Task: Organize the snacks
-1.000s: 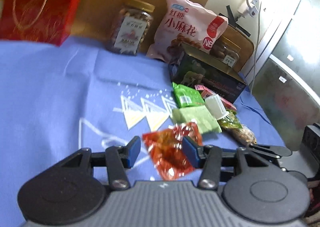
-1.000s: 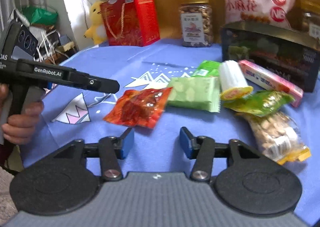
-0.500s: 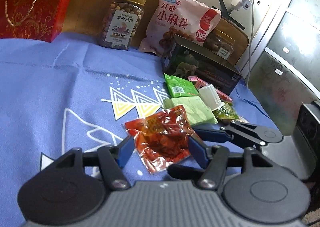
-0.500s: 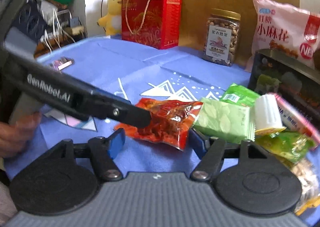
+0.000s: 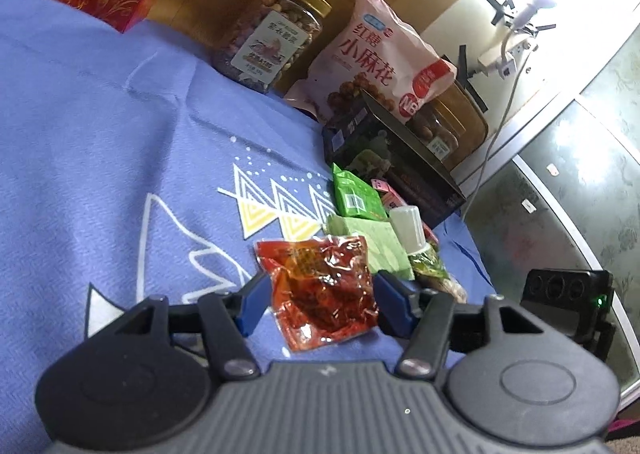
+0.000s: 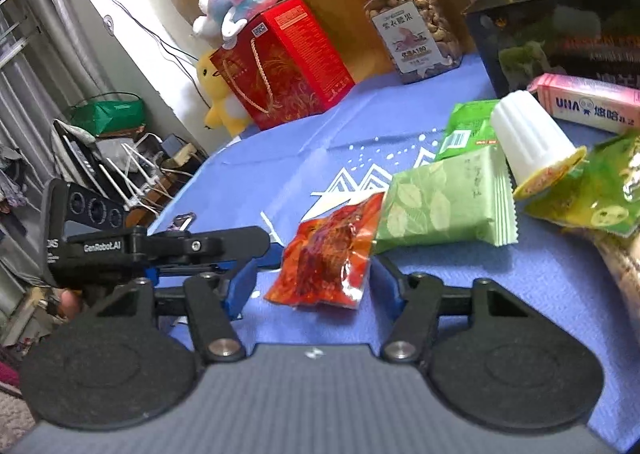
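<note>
A red foil snack packet [image 5: 322,286] lies on the blue cloth [image 5: 100,142]; it also shows in the right wrist view [image 6: 326,258]. My left gripper [image 5: 320,304] is open, its blue pads on either side of the packet. My right gripper [image 6: 314,284] is open too, its fingers either side of the same packet from the opposite side. Beyond lie a pale green packet [image 6: 444,202], a bright green packet [image 5: 356,196], a white jelly cup [image 6: 532,142], a pink box [image 6: 588,102] and a yellow-green pouch [image 6: 596,190].
At the back stand a nut jar [image 5: 272,42], a pink snack bag [image 5: 384,58], a dark box [image 5: 396,162] and a red gift bag [image 6: 280,62] with a plush toy [image 6: 236,2] on it. The table edge runs at the right [image 5: 472,250].
Both grippers have moved in toward the red packet and now sit low beside it. The left gripper's jaws have opened wider around the packet.
</note>
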Available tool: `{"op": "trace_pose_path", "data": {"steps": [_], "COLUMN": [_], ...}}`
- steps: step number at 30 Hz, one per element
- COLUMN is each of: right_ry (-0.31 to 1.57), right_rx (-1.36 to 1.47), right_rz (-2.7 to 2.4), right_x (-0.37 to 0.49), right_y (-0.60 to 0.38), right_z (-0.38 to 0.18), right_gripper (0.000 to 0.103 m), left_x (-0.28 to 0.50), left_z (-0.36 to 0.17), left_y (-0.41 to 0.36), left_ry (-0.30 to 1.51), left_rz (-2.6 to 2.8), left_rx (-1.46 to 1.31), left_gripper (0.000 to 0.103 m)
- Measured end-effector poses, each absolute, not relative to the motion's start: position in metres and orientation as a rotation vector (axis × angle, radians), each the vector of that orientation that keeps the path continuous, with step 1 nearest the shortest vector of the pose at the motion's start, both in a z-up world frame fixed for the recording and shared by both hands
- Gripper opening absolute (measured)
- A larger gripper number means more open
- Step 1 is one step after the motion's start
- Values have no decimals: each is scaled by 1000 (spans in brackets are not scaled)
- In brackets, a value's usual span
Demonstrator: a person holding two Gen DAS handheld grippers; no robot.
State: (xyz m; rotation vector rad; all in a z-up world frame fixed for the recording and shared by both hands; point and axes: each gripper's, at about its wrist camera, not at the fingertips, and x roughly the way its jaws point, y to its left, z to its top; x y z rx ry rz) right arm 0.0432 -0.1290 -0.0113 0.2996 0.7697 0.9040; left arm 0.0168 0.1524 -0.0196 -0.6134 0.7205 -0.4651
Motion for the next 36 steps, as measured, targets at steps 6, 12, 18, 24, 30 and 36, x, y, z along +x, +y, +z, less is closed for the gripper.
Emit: {"op": "trace_pose_path", "data": {"steps": [6, 12, 18, 24, 30, 36], "right_ry": [807, 800, 813, 758, 615, 530], "right_rx": [399, 619, 874, 862, 772, 693], "right_rz": [853, 957, 982, 943, 850, 760], "right_x": [54, 54, 62, 59, 63, 82], "right_y": [-134, -157, -182, -199, -224, -252], "right_z": [-20, -17, -27, -17, 7, 27], "right_gripper": [19, 15, 15, 15, 15, 15], "left_x": [16, 15, 21, 43, 78, 118], "left_z": [-19, -14, -3, 16, 42, 65], "left_y": [151, 156, 143, 109, 67, 25], "left_ry": [729, 738, 733, 749, 743, 713], "left_rz": [-468, -458, -556, -613, -674, -693], "left_rx": [-611, -634, -666, -564, -444, -319], "left_gripper": [57, 61, 46, 25, 25, 25]}}
